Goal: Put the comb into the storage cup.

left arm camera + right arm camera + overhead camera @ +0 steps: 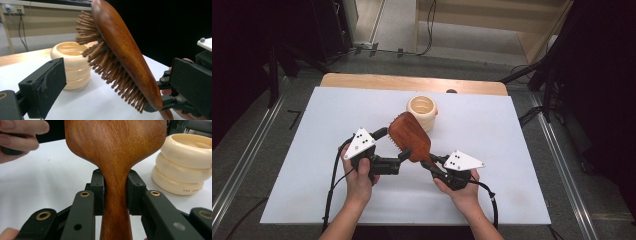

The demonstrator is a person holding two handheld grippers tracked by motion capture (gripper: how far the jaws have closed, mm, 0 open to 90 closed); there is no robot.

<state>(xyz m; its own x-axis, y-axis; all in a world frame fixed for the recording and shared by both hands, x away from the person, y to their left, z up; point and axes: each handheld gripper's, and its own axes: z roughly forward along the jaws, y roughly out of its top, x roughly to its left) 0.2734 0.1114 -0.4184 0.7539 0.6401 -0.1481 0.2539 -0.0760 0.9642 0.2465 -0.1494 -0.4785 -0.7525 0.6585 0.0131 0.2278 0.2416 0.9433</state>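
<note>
The right claw (pixel 115 195) is clamped on the neck of a wooden paddle hairbrush (pixel 410 137), both jaws pressed against the handle; the brush is held tilted above the white table (pixel 302 165). The left claw (pixel 117 87) stands wide open, its jaws either side of the brush head without touching. The left gripper view reveals the wooden bristles facing down-left, hidden from above. A cream ribbed cup (pixel 423 111) stands just behind the brush; red lettering near its base shows in the right gripper view.
</note>
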